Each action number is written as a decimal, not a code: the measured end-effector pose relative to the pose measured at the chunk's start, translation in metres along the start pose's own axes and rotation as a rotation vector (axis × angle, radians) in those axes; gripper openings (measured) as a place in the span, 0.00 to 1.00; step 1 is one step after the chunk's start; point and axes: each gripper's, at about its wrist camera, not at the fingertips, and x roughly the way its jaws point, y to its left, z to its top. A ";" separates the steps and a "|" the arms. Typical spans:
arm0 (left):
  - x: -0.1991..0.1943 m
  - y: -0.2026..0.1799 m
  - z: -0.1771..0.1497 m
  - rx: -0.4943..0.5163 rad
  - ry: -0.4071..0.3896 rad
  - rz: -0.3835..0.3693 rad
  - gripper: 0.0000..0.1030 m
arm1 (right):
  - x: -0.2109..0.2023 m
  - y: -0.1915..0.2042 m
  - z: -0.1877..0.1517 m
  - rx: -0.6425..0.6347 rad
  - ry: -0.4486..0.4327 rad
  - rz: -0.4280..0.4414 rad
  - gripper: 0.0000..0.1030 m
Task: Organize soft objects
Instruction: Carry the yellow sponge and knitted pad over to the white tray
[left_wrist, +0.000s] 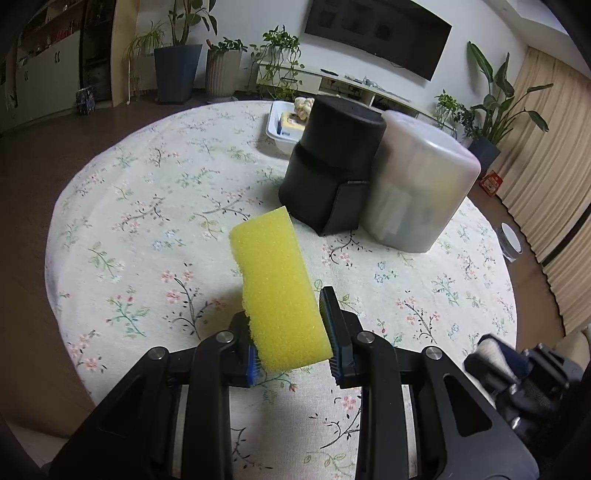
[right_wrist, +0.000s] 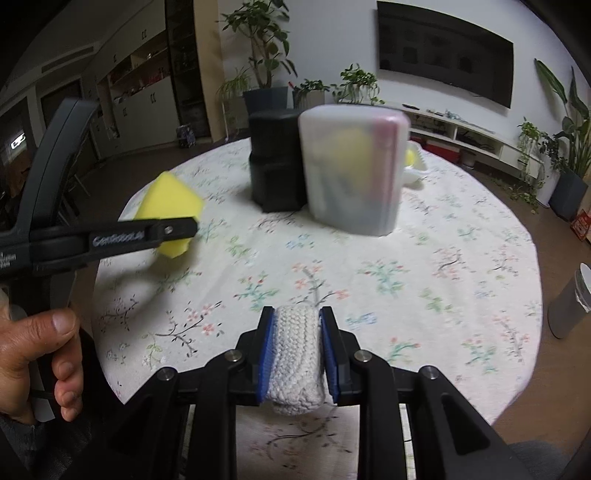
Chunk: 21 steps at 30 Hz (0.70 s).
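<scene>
My left gripper (left_wrist: 291, 332) is shut on a yellow sponge (left_wrist: 275, 284) and holds it above the floral tablecloth (left_wrist: 147, 192). The same sponge (right_wrist: 168, 206) and the left gripper (right_wrist: 173, 230) show at the left of the right wrist view. My right gripper (right_wrist: 297, 354) is shut on a white knitted rope roll (right_wrist: 295, 358), held above the near part of the table. The right gripper also shows at the lower right of the left wrist view (left_wrist: 495, 365).
A black cylindrical container (left_wrist: 332, 162) and a translucent white bin (left_wrist: 417, 184) with coloured things inside stand mid-table. A white tray (left_wrist: 282, 142) with a yellow item and a knotted rope toy lies behind them. A grey waste bin (right_wrist: 569, 306) stands on the floor at right.
</scene>
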 end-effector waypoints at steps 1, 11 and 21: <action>-0.002 0.000 0.001 0.001 -0.005 0.001 0.25 | -0.003 -0.003 0.002 0.005 -0.005 -0.002 0.25; -0.019 0.019 0.033 0.009 -0.067 0.041 0.25 | -0.025 -0.053 0.029 0.056 -0.062 -0.060 0.25; -0.008 0.041 0.078 0.031 -0.072 0.082 0.25 | -0.024 -0.130 0.064 0.104 -0.063 -0.142 0.25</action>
